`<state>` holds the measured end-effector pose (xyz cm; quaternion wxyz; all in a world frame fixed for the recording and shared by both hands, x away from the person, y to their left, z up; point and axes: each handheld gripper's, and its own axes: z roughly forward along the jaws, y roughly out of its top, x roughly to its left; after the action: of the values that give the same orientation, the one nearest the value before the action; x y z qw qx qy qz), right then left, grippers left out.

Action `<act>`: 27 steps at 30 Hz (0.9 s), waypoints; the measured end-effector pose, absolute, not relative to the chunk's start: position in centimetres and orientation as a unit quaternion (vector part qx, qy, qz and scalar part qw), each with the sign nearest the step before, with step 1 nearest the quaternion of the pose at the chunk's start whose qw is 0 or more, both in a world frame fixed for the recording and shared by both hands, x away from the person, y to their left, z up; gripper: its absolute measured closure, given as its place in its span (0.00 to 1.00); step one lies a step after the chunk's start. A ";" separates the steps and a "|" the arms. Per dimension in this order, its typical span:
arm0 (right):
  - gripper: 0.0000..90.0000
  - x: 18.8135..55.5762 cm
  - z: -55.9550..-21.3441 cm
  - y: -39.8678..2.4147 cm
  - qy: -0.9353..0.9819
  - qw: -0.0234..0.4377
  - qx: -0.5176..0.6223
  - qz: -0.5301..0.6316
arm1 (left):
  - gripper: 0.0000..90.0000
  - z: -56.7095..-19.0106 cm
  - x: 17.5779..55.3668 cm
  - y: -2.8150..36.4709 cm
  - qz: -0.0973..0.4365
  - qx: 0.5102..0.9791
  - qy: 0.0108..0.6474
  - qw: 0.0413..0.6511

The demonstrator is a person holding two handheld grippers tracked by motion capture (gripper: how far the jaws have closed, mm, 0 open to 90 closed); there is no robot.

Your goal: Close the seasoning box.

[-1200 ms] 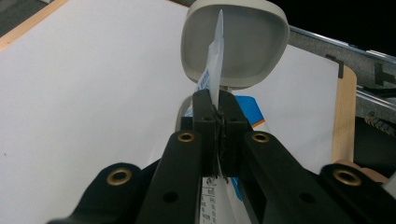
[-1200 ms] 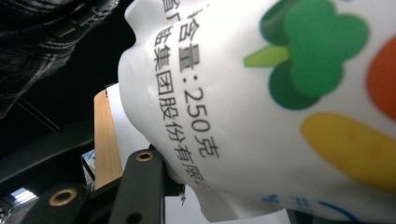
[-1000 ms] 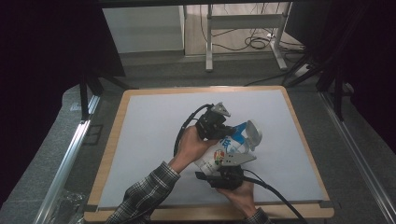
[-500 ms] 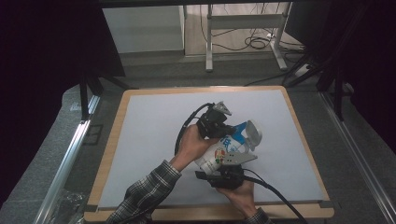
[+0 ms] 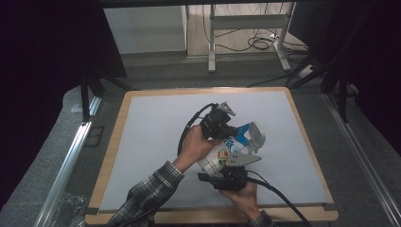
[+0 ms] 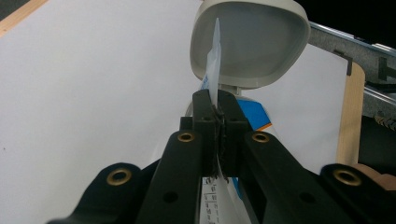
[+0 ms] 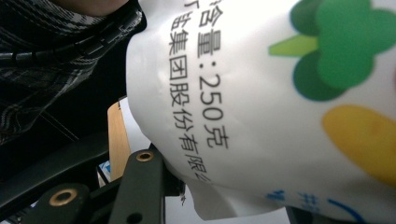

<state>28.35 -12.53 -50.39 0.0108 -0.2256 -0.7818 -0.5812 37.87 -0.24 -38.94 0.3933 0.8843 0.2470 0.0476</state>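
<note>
A white bottle [image 5: 222, 153] with a blue, green and yellow printed label is held tilted above the white mat [image 5: 151, 127]. Its grey flip cap [image 5: 256, 135] stands open. My left gripper [image 5: 226, 128] is at the bottle's upper end, shut on a thin white edge of label film [image 6: 214, 60] that stands up in front of the cap [image 6: 261, 42]. My right gripper [image 5: 230, 166] comes from below and is shut on the bottle's body [image 7: 261, 93], one black jaw on each side. The bottle's base is hidden behind the hands.
The mat lies on a wooden board [image 5: 111, 156] with taped front corners. Metal rails [image 5: 71, 156] run along both sides. Beyond the far edge stand desk legs [image 5: 212, 38] and loose cables [image 5: 257, 43]. A crumpled plastic bag [image 5: 71, 205] lies at the bottom left.
</note>
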 end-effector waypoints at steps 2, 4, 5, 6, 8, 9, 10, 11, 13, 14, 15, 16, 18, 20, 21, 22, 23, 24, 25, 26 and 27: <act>0.68 28.3 -50.3 -12.5 -0.782 0.012 -0.226 -0.581 | 0.98 -38.9 37.9 -0.3 0.046 0.885 0.247 0.393; 0.68 28.3 -50.3 -12.5 -0.781 0.012 -0.226 -0.582 | 0.98 -38.9 38.0 -0.3 0.044 0.885 0.249 0.392; 0.68 28.3 -50.3 -12.5 -0.781 0.012 -0.226 -0.582 | 0.98 -38.9 38.0 -0.3 0.044 0.885 0.249 0.392; 0.68 28.3 -50.3 -12.5 -0.781 0.012 -0.225 -0.582 | 0.98 -38.9 38.1 -0.3 0.041 0.885 0.251 0.391; 0.68 28.3 -50.2 -12.5 -0.781 0.010 -0.225 -0.582 | 0.98 -38.9 38.2 -0.3 0.039 0.885 0.251 0.389; 0.68 28.3 -50.2 -12.5 -0.781 0.011 -0.225 -0.583 | 0.98 -38.9 38.2 -0.3 0.039 0.885 0.251 0.389; 0.68 28.3 -50.2 -12.5 -0.781 0.011 -0.225 -0.583 | 0.98 -38.9 38.3 -0.3 0.036 0.885 0.253 0.389; 0.68 28.3 -50.1 -12.5 -0.780 0.011 -0.225 -0.584 | 0.98 -38.9 38.3 -0.3 0.036 0.885 0.254 0.388; 0.68 28.3 -50.1 -12.5 -0.780 0.011 -0.224 -0.584 | 0.98 -38.9 38.3 -0.3 0.034 0.885 0.256 0.387; 0.68 28.3 -50.1 -12.5 -0.780 0.011 -0.224 -0.584 | 0.98 -38.9 38.4 -0.3 0.033 0.885 0.256 0.386; 0.68 28.3 -50.1 -12.5 -0.780 0.012 -0.224 -0.585 | 0.98 -38.9 38.4 -0.3 0.032 0.886 0.257 0.385; 0.68 28.3 -50.1 -12.5 -0.779 0.012 -0.224 -0.585 | 0.98 -38.9 38.4 -0.4 0.031 0.884 0.260 0.387; 0.68 28.3 -50.0 -12.5 -0.779 0.012 -0.224 -0.585 | 0.98 -38.9 38.5 -0.4 0.031 0.886 0.258 0.385; 0.68 28.3 -50.0 -12.5 -0.779 0.013 -0.225 -0.586 | 0.98 -38.8 38.5 -0.4 0.030 0.887 0.258 0.382; 0.68 28.3 -50.0 -12.5 -0.779 0.013 -0.225 -0.586 | 0.98 -38.8 38.5 -0.4 0.030 0.887 0.258 0.382; 0.68 28.3 -50.0 -12.5 -0.778 0.014 -0.226 -0.586 | 0.98 -38.8 38.5 -0.4 0.030 0.887 0.258 0.382; 0.68 28.3 -50.0 -12.5 -0.778 0.014 -0.226 -0.586 | 0.98 -38.8 38.5 -0.4 0.029 0.887 0.259 0.381; 0.68 28.3 -50.0 -12.5 -0.778 0.014 -0.226 -0.587 | 0.98 -38.8 38.5 -0.5 0.028 0.886 0.261 0.383; 0.68 28.3 -50.0 -12.5 -0.777 0.014 -0.225 -0.587 | 0.98 -38.8 38.6 -0.4 0.028 0.887 0.260 0.381; 0.68 28.3 -49.9 -12.5 -0.777 0.015 -0.225 -0.587 | 0.98 -38.8 38.6 -0.4 0.028 0.887 0.260 0.380; 0.68 28.3 -49.9 -12.5 -0.777 0.015 -0.226 -0.588 | 0.98 -38.8 38.6 -0.4 0.028 0.887 0.260 0.380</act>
<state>28.29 -12.54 -49.92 0.0147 -0.2255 -0.7770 -0.5876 38.60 -0.43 -38.78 0.3802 0.8872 0.2599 0.0285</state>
